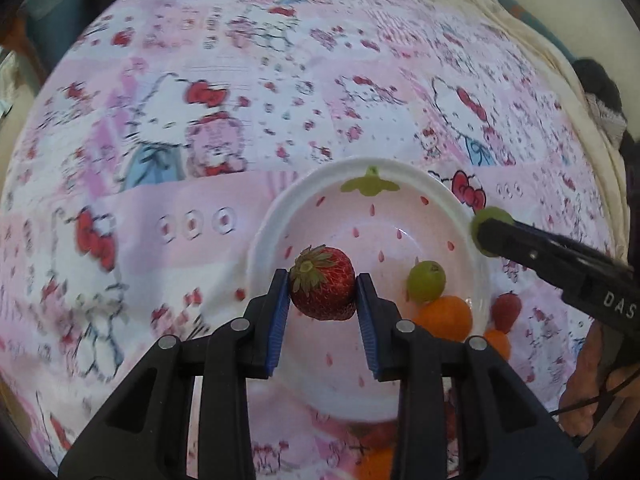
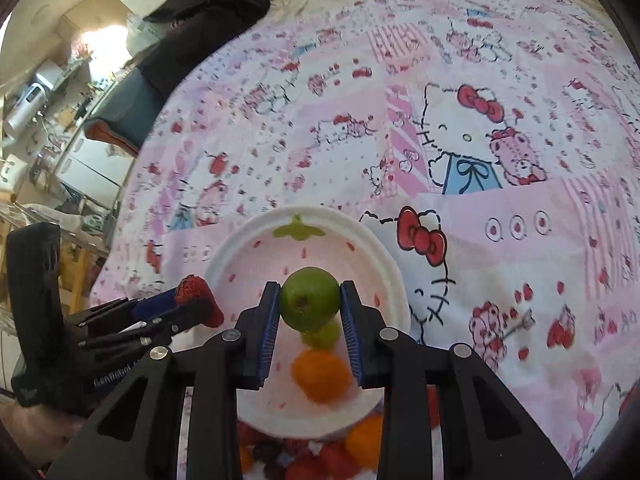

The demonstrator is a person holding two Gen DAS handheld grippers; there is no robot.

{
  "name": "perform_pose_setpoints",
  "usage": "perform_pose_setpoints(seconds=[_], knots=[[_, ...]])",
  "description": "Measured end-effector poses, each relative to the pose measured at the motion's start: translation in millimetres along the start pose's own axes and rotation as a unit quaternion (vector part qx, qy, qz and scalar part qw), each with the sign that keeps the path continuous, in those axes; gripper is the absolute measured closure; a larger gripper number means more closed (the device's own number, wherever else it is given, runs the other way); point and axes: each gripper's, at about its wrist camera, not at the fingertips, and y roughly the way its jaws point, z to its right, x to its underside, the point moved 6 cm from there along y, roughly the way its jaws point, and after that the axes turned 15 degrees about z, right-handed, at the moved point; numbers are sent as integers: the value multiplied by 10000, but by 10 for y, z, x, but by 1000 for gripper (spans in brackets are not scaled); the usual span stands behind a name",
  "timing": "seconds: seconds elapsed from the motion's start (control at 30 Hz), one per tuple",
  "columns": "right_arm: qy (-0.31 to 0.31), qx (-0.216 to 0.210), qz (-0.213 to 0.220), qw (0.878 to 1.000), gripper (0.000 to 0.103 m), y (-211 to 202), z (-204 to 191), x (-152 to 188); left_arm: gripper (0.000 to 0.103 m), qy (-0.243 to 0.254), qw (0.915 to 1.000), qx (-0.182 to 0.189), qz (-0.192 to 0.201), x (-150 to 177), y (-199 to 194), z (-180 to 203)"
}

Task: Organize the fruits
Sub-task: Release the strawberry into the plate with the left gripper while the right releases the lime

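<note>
My left gripper (image 1: 323, 294) is shut on a red strawberry (image 1: 322, 289) and holds it above the white strawberry-print bowl (image 1: 280, 208). In the bowl lie a green grape (image 1: 426, 281) and an orange fruit (image 1: 447, 317). My right gripper (image 2: 309, 305) is shut on a green grape (image 2: 309, 304) above the same bowl (image 2: 384, 256); it shows in the left wrist view (image 1: 486, 236) at the bowl's right rim. In the right wrist view, a second grape (image 2: 322, 336) and the orange fruit (image 2: 320, 374) lie below, and the left gripper with the strawberry (image 2: 198, 300) is at the left.
The bowl sits on a pink Hello Kitty cloth (image 1: 200, 120). Loose fruits lie by the bowl's near edge: a strawberry (image 1: 506, 310), orange pieces (image 2: 362, 442) and red and dark fruits (image 2: 304, 460). A dark garment (image 2: 200, 20) and room furniture lie beyond the cloth.
</note>
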Motion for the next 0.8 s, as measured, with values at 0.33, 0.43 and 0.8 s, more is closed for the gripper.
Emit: perform_pose_setpoints(seconds=[0.33, 0.43, 0.8], knots=[[129, 113, -450, 9988, 71, 421, 180, 130, 74, -122, 9999, 65, -22, -24, 216, -38], [136, 124, -466, 9987, 71, 464, 190, 128, 74, -61, 10000, 24, -50, -7, 243, -20], [367, -41, -466, 9982, 45, 517, 201, 108, 45, 134, 9997, -50, 192, -61, 203, 35]])
